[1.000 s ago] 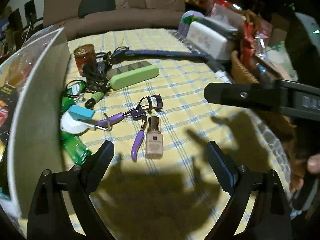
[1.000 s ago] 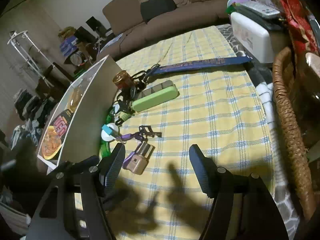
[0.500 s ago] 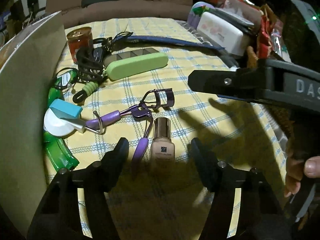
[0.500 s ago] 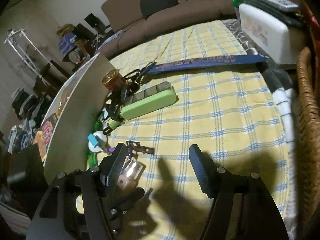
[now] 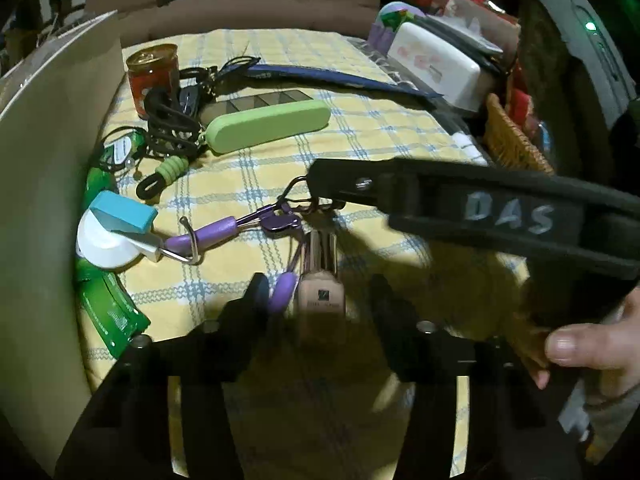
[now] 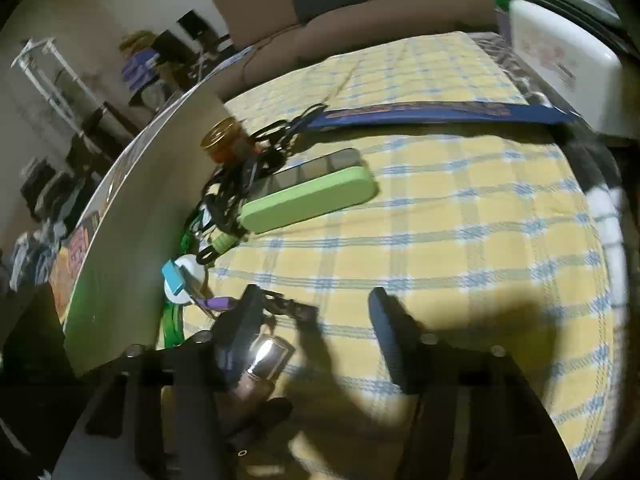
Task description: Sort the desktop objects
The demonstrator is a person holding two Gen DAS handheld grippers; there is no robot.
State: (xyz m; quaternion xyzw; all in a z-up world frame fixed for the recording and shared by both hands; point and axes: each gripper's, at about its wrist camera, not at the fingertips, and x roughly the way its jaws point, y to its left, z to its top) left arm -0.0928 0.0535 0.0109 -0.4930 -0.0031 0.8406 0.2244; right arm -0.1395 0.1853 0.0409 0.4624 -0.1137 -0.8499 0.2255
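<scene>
A: What does the left wrist view show?

B: The left gripper (image 5: 320, 300) hangs low over the near part of the table (image 5: 360, 136), which wears a yellow checked cloth. Its jaws stand wide, one on each side of a foundation bottle (image 5: 322, 284) lying flat with its cap pointing away. Neither finger visibly touches the bottle.

A: And beside the bottle?

B: A purple eyelash curler (image 5: 224, 229) lies just to its left, one handle running down beside the bottle. Farther left, along the cardboard panel (image 5: 44, 184) at the table's left edge, sit a white tape roll (image 5: 102, 246) with a blue block on it and a green packet (image 5: 110, 312). Toward the far left corner there is a green case (image 5: 266, 126), a tangle of black cables (image 5: 170, 120) and a red can (image 5: 154, 76).

A: Anything from the other tool?

B: The right gripper's arm crosses from the right, its tip over the curler's head.

A: Now the right wrist view.

B: The right gripper (image 6: 316, 316) is spread wide too, holding nothing, above the cloth near the table's near edge. Its left finger sits over the curler; the bottle's shiny cap (image 6: 268, 356) shows below it. A blue lanyard (image 6: 440, 114) stretches across the far side, and a white box (image 6: 564, 60) sits at the far right corner.
</scene>
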